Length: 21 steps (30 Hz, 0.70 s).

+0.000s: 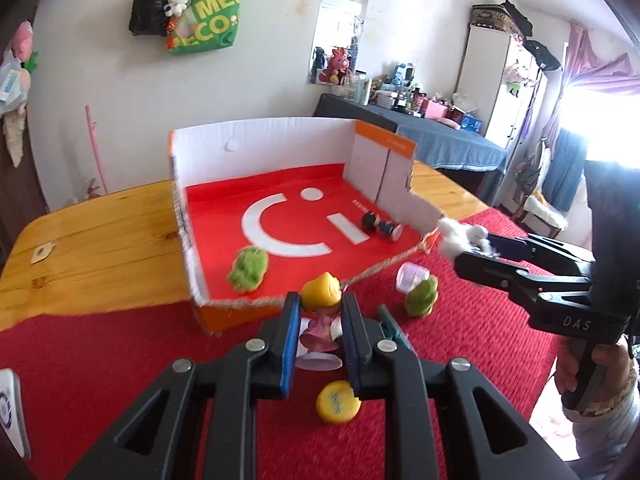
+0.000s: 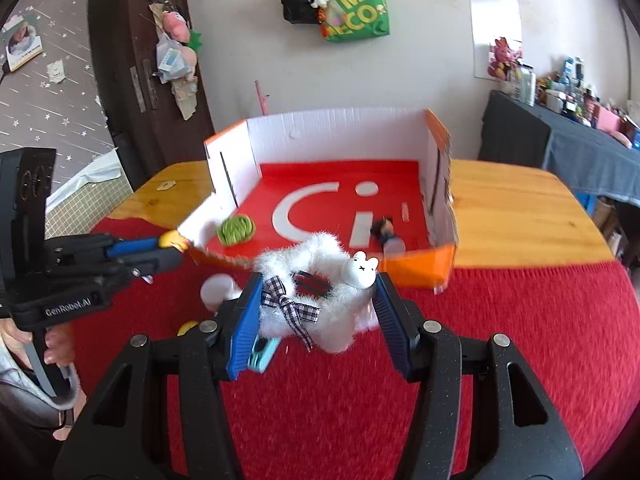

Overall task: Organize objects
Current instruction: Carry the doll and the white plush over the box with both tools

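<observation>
My left gripper (image 1: 320,312) is shut on a small doll with yellow hair and a pink dress (image 1: 320,304), held just in front of the near rim of the open cardboard box (image 1: 256,148). My right gripper (image 2: 316,304) is shut on a fluffy white scrunchie with a bunny charm and a checked bow (image 2: 316,280), also held before the box (image 2: 340,128). Inside the box lie a green fuzzy toy (image 1: 248,268) and a small dark figure (image 1: 380,226). The right gripper also shows in the left wrist view (image 1: 472,246), and the left gripper in the right wrist view (image 2: 176,246).
On the red cloth (image 1: 100,360) lie a yellow cap (image 1: 338,396), a second green fuzzy toy (image 1: 420,298), a pale plastic piece (image 1: 410,276) and a teal clip (image 1: 394,328). The wooden table (image 1: 100,240) extends left and behind. A white device (image 1: 10,412) sits at far left.
</observation>
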{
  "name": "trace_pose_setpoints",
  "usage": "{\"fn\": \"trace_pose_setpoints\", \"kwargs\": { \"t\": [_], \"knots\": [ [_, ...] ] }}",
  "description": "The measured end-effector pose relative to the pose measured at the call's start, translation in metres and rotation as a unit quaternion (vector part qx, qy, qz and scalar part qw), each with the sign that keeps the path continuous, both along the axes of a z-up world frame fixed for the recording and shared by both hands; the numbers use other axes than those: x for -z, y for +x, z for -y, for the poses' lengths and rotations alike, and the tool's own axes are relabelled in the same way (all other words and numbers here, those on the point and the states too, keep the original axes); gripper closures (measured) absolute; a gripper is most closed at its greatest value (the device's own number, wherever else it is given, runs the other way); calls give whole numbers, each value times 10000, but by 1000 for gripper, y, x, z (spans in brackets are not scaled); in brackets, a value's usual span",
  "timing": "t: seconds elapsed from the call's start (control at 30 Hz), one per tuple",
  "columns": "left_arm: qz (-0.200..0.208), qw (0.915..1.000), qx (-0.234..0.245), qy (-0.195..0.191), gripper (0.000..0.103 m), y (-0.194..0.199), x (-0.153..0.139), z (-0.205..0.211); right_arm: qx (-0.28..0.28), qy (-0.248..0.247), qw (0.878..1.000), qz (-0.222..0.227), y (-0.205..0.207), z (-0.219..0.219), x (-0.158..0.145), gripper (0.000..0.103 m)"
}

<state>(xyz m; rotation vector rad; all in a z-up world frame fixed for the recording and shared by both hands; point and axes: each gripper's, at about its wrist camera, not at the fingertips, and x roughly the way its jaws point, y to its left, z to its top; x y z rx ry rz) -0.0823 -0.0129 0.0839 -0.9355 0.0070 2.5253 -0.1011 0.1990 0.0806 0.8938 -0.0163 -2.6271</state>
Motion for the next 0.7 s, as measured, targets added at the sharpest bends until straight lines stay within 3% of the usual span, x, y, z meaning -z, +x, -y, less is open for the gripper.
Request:
{"fn": "trace_pose_setpoints", "kwargs": {
  "t": [0.23, 0.7],
  "knots": [
    [166, 9996, 223, -69, 82, -43, -4, -22, -299, 229, 9992, 152, -49, 6, -6, 50],
    [715, 9937, 385, -766, 82, -106, 25, -41, -1267, 746, 9834, 1061, -118, 27, 28, 50]
  ]
}}
